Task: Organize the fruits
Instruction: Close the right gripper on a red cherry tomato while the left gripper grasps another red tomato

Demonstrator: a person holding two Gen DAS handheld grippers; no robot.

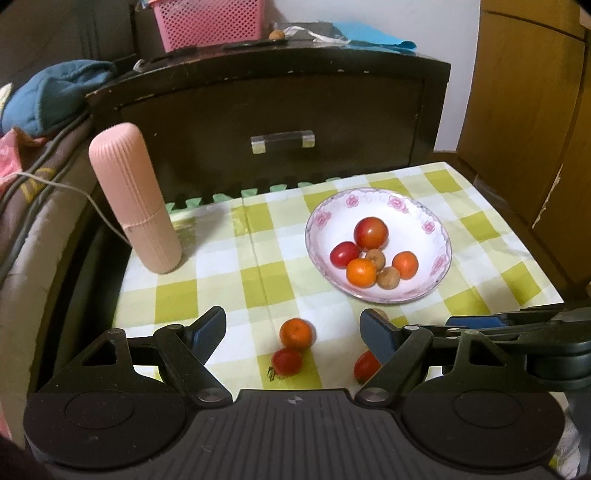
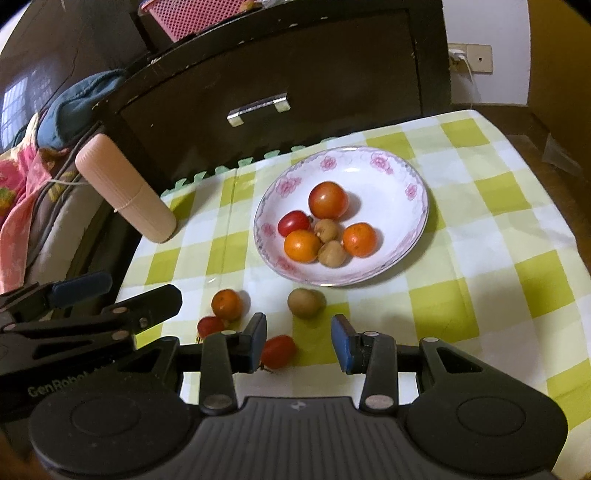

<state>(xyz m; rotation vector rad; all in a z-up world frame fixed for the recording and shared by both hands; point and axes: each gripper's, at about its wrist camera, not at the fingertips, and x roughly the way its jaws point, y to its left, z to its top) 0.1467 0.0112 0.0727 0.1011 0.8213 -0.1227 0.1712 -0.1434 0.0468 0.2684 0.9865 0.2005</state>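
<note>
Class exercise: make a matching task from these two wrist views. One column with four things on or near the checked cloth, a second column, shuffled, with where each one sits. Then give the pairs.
Things
1. Large red tomato
2. Brown fruit on its own
3. Pink ribbed case
4. Pink basket

Places
A. On top of the dark cabinet
B. Standing on the cloth's left edge
C. Inside the flowered bowl
D. On the cloth, just in front of the bowl

Pairs: 1-C, 2-D, 3-B, 4-A
</note>
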